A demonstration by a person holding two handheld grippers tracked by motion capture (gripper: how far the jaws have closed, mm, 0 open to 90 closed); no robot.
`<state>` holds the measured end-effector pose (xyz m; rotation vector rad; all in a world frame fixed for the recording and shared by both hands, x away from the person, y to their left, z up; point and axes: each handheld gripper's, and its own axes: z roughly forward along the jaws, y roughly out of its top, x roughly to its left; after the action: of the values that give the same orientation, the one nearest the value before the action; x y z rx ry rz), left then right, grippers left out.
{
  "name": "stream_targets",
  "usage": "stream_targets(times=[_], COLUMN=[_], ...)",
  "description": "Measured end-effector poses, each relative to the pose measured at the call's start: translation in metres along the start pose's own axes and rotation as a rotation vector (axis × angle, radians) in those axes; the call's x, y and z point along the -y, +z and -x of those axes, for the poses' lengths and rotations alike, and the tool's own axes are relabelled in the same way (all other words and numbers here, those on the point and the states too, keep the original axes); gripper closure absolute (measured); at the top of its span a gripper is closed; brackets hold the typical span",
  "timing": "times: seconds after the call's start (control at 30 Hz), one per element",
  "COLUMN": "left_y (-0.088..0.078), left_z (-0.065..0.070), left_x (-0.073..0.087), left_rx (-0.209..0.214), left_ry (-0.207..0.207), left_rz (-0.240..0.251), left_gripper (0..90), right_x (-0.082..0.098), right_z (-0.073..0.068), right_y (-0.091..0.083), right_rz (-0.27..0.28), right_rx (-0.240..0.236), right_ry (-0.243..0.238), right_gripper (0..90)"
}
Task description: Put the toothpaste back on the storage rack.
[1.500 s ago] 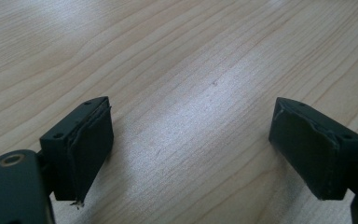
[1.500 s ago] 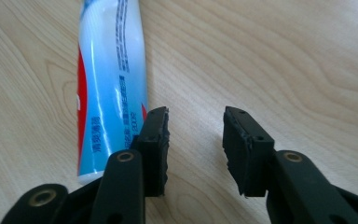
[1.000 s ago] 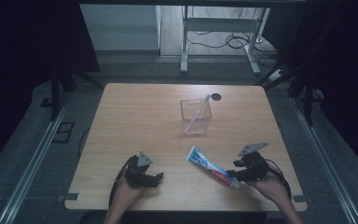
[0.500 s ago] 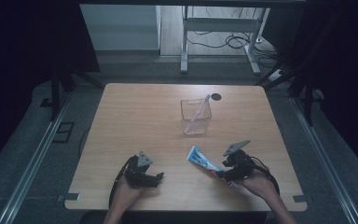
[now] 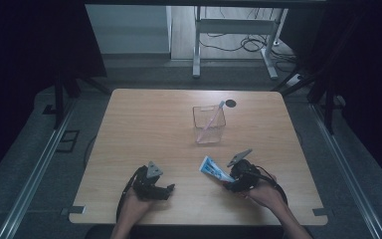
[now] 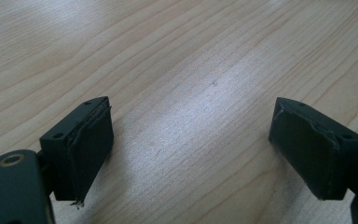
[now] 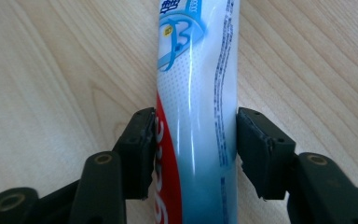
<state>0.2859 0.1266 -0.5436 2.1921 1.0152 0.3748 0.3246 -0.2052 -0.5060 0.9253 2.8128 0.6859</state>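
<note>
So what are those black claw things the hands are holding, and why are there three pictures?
Those are grippers: pinching tools with two black jaws, one in each of a person's hands. One picture comes from a camera high above the wooden table. The other two come from small cameras riding on the grippers, looking out between the jaws.

On the table lies a toothpaste tube, white and blue with some red. Farther back stands a clear cup with a pink toothbrush leaning inside.

The left gripper rests low by the table with its jaws wide apart and nothing between them. The right gripper has the tube between its jaws, which have just been closing. The pads sit right against the tube's sides, but I cannot tell if they squeeze it yet.
</note>
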Motion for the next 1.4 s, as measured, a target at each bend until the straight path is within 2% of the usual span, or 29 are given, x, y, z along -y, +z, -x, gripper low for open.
stream_targets(times=[0.27,0.4,0.5,0.7,0.93,1.4], left_y=[0.0,0.0,0.0,0.0,0.0,0.0], left_z=[0.0,0.0,0.0,0.0,0.0,-0.001], left_x=[0.0,0.0,0.0,0.0,0.0,0.0], left_rx=[0.0,0.0,0.0,0.0,0.0,-0.001], left_ry=[0.0,0.0,0.0,0.0,0.0,0.01], left_rz=[0.0,0.0,-0.001,-0.001,-0.001,-0.005], left_gripper=[13.9,13.9,13.9,13.9,13.9,13.9], right_x=[-0.008,-0.01,-0.011,-0.009,-0.003,-0.007], right_z=[-0.005,-0.008,-0.006,-0.006,-0.001,0.009], right_y=[0.003,0.002,-0.001,-0.003,-0.007,-0.034], right_rz=[-0.046,-0.066,-0.068,-0.047,-0.014,0.073], right_rx=[0.047,0.082,0.079,0.083,0.067,0.043], right_ry=[-0.017,-0.033,-0.016,-0.003,0.009,0.06], right_gripper=[53.6,64.5,68.4,71.3,71.7,71.8])
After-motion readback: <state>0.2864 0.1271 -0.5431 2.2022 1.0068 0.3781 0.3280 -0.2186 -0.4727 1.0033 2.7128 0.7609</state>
